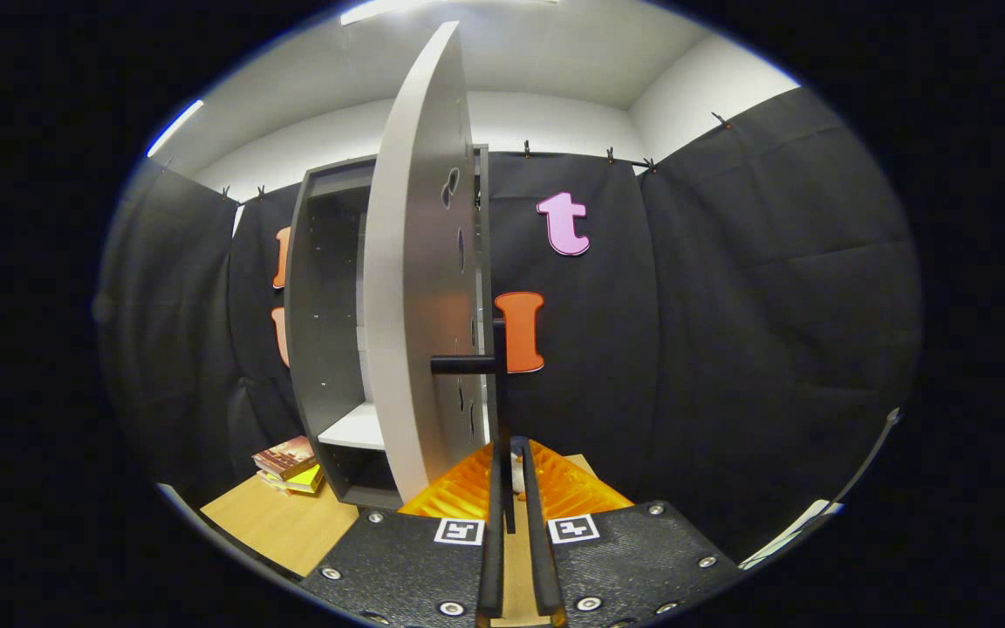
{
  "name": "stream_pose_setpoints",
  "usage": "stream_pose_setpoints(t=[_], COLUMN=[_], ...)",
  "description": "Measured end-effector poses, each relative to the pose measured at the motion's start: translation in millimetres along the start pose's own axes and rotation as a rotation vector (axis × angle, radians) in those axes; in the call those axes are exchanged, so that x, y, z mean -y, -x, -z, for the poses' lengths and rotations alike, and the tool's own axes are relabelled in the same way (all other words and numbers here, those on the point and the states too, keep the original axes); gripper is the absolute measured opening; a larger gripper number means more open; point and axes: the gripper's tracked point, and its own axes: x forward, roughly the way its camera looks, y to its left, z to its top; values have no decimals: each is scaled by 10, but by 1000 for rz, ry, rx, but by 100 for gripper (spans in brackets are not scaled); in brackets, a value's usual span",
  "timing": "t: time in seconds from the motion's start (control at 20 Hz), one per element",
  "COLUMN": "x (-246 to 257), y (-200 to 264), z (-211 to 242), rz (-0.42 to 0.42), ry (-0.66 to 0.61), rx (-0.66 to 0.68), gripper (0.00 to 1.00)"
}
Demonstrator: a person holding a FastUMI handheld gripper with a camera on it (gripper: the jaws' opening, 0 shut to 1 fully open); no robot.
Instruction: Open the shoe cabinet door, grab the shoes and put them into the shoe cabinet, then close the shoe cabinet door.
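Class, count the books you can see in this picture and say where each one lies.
2 at least: a stack of books on the wooden floor left of the shoe cabinet, one atop another; more may be hidden. The gripper grips the door handle.

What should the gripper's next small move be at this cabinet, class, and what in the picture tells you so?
Probably let go: spread the fingers and back off the handle. The gripper looks closed around its thin upright bar, and the door already stands swung out edge-on, leaving the cabinet and its shelf open. With that step done, the shoes come next.
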Motion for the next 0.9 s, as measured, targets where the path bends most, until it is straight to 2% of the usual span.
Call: stream_pose_setpoints(t=[0.35,0.55,0.65,0.9], x=[281,215,182,-190], y=[323,517,594,785], z=[-279,-355,-401,-539], rz=[56,78,99,95], ry=[-21,-19,-19,-36], rx=[71,76,76,85], gripper=[13,21,35,79])
